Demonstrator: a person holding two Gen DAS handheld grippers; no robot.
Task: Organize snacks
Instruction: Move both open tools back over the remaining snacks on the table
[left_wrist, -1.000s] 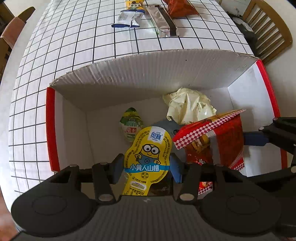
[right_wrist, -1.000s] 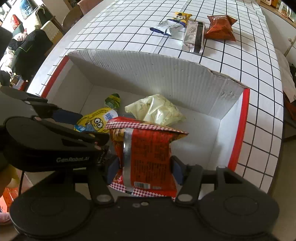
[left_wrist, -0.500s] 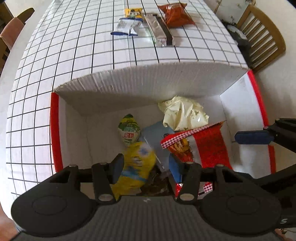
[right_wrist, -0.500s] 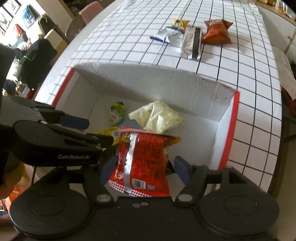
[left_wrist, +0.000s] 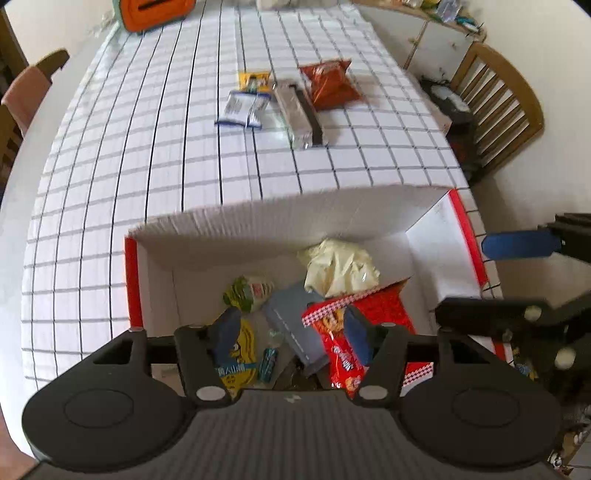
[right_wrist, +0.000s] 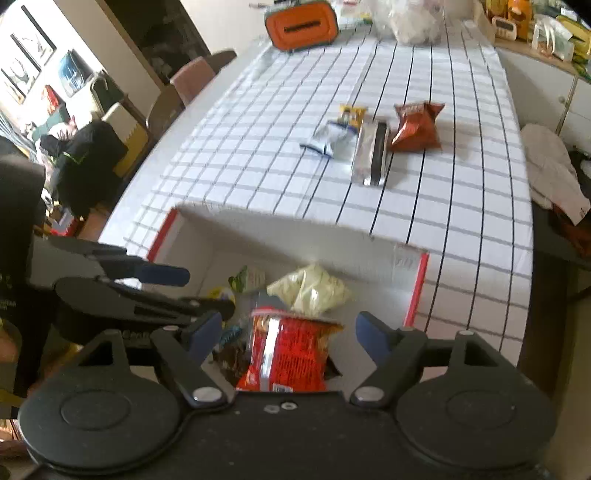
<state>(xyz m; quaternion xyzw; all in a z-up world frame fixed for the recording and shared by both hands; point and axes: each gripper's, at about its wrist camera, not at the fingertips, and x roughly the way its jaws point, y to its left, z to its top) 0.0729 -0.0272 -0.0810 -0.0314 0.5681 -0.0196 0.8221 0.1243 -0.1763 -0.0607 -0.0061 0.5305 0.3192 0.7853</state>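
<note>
A white cardboard box (left_wrist: 258, 210) with red edges holds several snacks: a yellow cartoon packet (left_wrist: 240, 354), a green packet (left_wrist: 249, 291), a grey-blue pack (left_wrist: 295, 325), a pale yellow bag (left_wrist: 340, 269) and a red noodle packet (right_wrist: 291, 358). My left gripper (left_wrist: 291, 332) hangs above the box, its jaws opening, the pads pressing on nothing. My right gripper (right_wrist: 288, 330) hovers over the red packet with its jaws opening wide, clear of the packet's sides. Farther up the table lie an orange chip bag (left_wrist: 328, 85), a silver-and-black bar (left_wrist: 299, 114), a blue-white packet (left_wrist: 243, 109) and a small yellow packet (left_wrist: 253, 79).
The checked tablecloth (left_wrist: 147, 147) runs far beyond the box (right_wrist: 277, 218). An orange case (right_wrist: 303, 27) and a white bag (right_wrist: 413, 18) stand at the far end. A wooden chair (left_wrist: 498, 103) is at the right, other chairs (right_wrist: 192, 77) at the left.
Both grippers let go and rose. The yellow cartoon packet dropped from the left jaws into the box. The red packet slipped from the right jaws and now rests inside.
</note>
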